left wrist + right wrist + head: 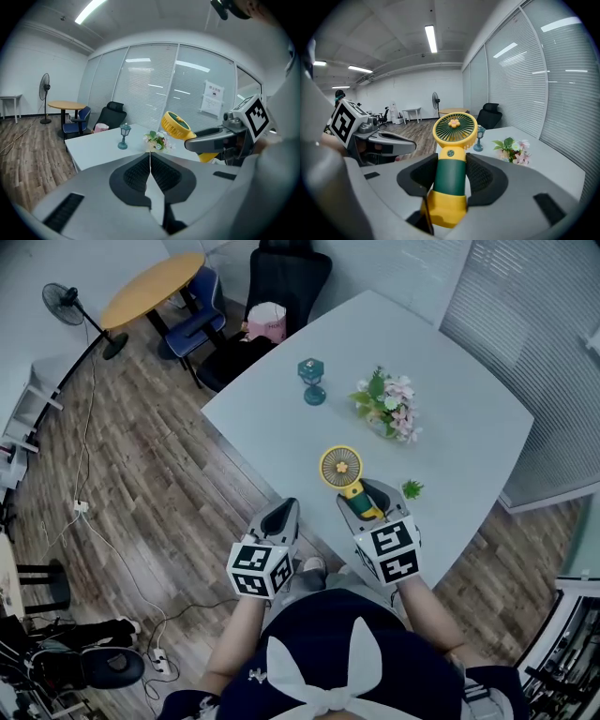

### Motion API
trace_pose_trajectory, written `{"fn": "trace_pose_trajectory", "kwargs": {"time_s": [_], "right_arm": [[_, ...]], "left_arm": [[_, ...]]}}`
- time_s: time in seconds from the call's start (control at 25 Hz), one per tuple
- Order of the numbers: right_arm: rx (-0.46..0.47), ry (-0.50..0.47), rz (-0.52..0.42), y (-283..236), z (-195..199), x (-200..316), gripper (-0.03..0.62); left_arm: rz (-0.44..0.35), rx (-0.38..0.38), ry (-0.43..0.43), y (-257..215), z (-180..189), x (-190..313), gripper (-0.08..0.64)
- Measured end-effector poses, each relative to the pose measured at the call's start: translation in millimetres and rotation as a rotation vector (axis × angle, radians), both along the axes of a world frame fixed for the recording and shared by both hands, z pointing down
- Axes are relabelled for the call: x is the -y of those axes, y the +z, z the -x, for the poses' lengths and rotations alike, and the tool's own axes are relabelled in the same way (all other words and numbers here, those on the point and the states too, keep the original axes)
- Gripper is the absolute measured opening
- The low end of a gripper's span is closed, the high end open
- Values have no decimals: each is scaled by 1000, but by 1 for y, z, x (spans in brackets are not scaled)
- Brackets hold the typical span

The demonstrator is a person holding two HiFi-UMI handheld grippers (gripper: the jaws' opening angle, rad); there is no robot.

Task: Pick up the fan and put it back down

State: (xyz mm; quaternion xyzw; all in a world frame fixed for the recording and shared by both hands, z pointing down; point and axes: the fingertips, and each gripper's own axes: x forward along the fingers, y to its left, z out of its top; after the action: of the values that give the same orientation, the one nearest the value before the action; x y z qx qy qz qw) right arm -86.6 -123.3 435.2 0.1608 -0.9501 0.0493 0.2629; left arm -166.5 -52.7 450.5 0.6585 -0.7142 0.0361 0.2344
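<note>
A small hand fan with a yellow round head (340, 467) and a green handle (451, 176) sits between the pads of my right gripper (450, 164), which is shut on the handle. Its yellow base points back towards me. In the head view the right gripper (367, 501) holds it over the near corner of the white table (469, 427). The left gripper view shows the fan (176, 124) tilted and seemingly off the tabletop. My left gripper (150, 157) is shut on nothing and hovers left of the right one, by the table edge (278, 521).
On the table stand a teal lantern (311, 381), a bunch of flowers (389, 407) and a small green plant (412, 488) right beside the right gripper. Behind the table are a black chair (281, 287), a pink bin (267, 322) and a floor fan (70, 306).
</note>
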Motion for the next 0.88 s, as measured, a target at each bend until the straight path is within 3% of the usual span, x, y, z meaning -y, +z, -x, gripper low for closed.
{"fn": "trace_pose_trajectory", "kwargs": {"time_s": [0.88], "right_arm": [[-61,-110,11,29,25,-17,190]], "left_arm": [[7,-52,-103,26,19,-17,23]]}}
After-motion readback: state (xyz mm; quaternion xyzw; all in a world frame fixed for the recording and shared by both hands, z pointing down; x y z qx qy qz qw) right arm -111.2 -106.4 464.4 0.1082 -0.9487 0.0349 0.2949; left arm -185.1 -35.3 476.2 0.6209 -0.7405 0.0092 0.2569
